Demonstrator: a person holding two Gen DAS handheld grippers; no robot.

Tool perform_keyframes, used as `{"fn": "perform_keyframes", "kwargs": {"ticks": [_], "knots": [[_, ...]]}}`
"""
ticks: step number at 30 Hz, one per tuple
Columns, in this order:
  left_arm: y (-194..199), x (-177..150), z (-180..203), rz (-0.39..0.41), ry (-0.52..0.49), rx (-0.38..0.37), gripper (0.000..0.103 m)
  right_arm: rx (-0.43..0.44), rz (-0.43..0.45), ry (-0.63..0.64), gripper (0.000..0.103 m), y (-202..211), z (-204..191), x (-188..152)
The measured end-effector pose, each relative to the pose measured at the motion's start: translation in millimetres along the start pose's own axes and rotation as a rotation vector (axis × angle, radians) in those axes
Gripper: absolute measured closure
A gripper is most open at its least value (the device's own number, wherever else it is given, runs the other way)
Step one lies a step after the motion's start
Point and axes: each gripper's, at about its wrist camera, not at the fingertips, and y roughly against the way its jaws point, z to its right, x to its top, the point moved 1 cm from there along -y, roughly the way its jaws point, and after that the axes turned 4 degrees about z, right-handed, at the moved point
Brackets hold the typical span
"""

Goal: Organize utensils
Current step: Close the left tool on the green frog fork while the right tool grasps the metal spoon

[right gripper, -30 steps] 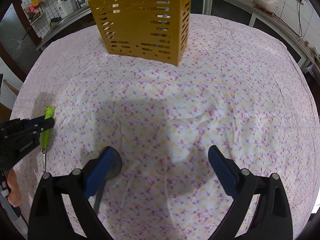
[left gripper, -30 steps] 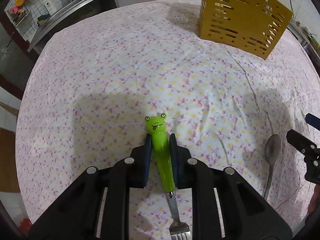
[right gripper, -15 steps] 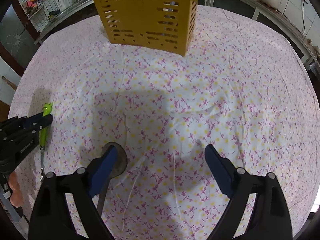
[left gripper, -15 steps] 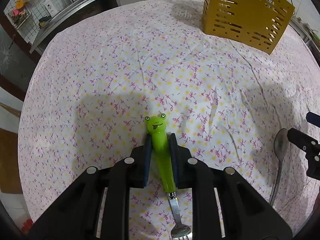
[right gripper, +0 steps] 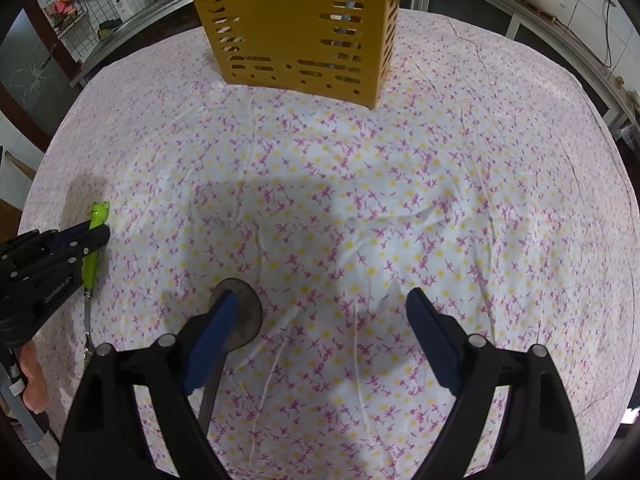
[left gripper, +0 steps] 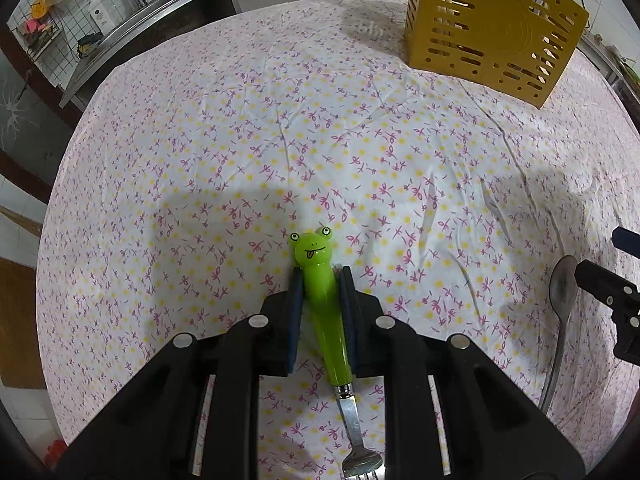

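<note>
**Gripping the frog fork while the spoon waits between wide fingers**

Holding the frog-handled fork (left gripper: 320,300) is our left gripper (left gripper: 320,280): its two blue fingers (left gripper: 295,312) are clenched on the green handle from both sides, just below the frog's head. The head sticks out ahead of the fingers, and the metal neck and tines run back under the gripper's black body toward the lower edge of the left wrist view. In the right wrist view we see the same fork (right gripper: 94,240) at the far left, clamped in the left gripper (right gripper: 96,230), with a bit of the person's hand (right gripper: 34,376) below it.

Our right gripper (right gripper: 320,320) has its jaws wide apart but closing. The metal spoon (right gripper: 244,312) lies on the cloth with its bowl just under and beside the left-hand blue finger (right gripper: 212,332); its handle runs back beneath that finger. The other finger (right gripper: 432,332) stands well apart from the spoon, so nothing is pinched. In the left wrist view the spoon (left gripper: 562,300) lies at the right edge, beside the tip of the right gripper.

The bench carries a white floral tablecloth (right gripper: 440,200). The yellow slotted utensil holder (right gripper: 300,28) stands upright at the far side, well apart from both utensils. We see it too in the left wrist view (left gripper: 488,28), at the upper right.
</note>
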Motion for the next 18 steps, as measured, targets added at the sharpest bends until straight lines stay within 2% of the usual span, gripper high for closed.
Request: {"fn": "perform_keyframes", "kwargs": {"ticks": [6,12,14,18], "knots": [[-0.2,-0.5,2.7,0.004,-0.005,0.009,0.086,-0.003,-0.005,-0.003,0.021,-2.3,-3.0,-1.1],[0.0,-0.5,2.9,0.001,-0.006,0.012,0.086,0.003,-0.022,-0.005,0.032,-6.8,-9.5,-2.8],[0.1,-0.3,2.6,0.001,-0.008,0.013,0.086,0.009,-0.027,-0.007,0.040,-8.6,-11.3,-3.5],[0.1,-0.7,3.6,0.003,-0.011,0.021,0.086,-0.001,-0.025,0.000,0.046,-12.0,-18.2,-3.7]]}}
